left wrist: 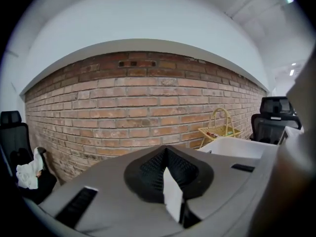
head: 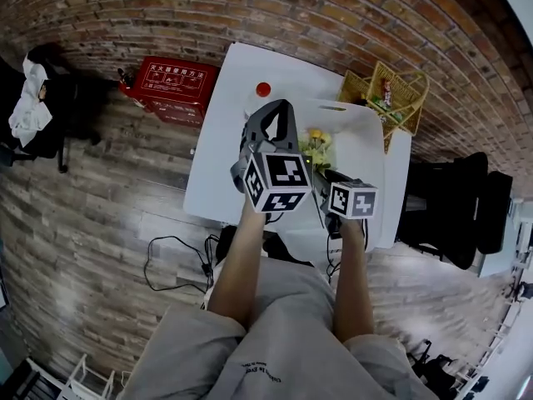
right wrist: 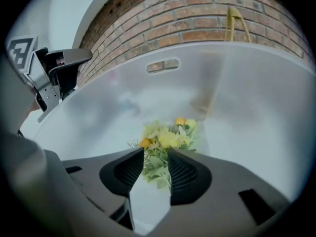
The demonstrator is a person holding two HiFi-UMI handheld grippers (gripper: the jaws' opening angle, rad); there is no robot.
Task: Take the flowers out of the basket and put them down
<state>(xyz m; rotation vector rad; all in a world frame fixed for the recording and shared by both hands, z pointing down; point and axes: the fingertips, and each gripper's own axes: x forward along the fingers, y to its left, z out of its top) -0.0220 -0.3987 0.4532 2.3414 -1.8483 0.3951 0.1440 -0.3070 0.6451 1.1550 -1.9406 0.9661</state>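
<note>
Where table (head: 223, 144) faces brick wall (head: 250, 7), right gripper (right wrist: 155, 158) gapes round flowers (right wrist: 167, 138), left gripper (left wrist: 165, 154) closed.

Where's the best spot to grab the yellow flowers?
Grip the flowers by the green leafy stems, below the blooms. Come from the near side with the right gripper: the blooms point away and the stems lie towards its open jaws.

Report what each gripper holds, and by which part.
Nothing is held. The right gripper is open, the yellow flower bunch lying with its leafy end loose between the jaws. The left gripper is shut, empty.
</note>
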